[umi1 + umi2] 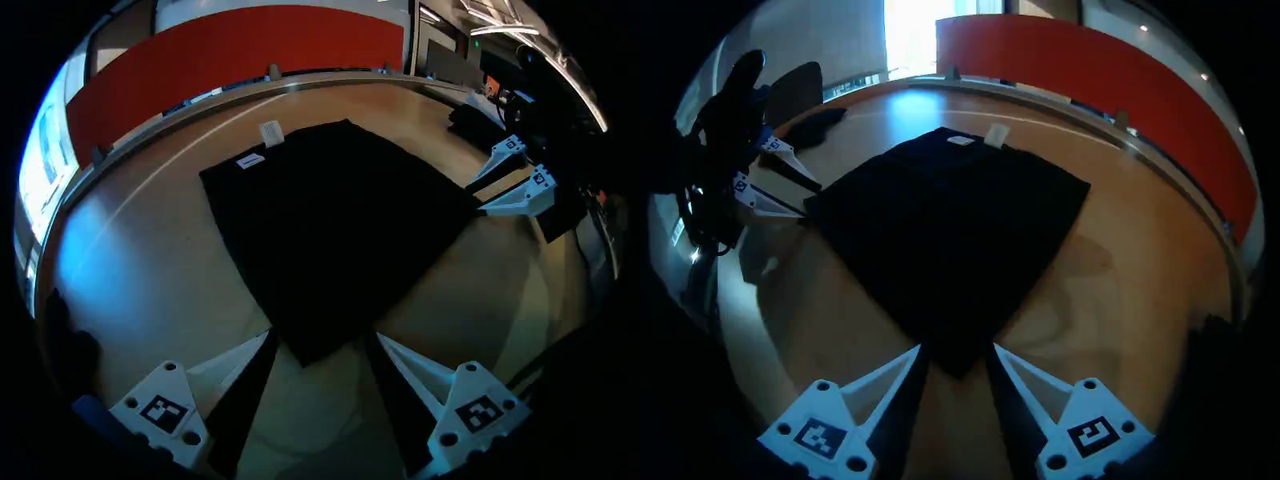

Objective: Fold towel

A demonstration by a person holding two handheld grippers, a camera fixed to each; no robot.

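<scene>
Black towel: spread flat on the wooden table; no fold appears to have been made yet.
Left gripper: fingers wide apart, with one towel corner lying between them and nothing gripped.
Right gripper: likewise spread, straddling a neighbouring corner and holding nothing.
Step in hand: judged to be lining up on two corners ahead of the first fold.
Next move: both pairs of fingers should close firmly on their corners, then lift and carry them together across to the far edge.
</scene>
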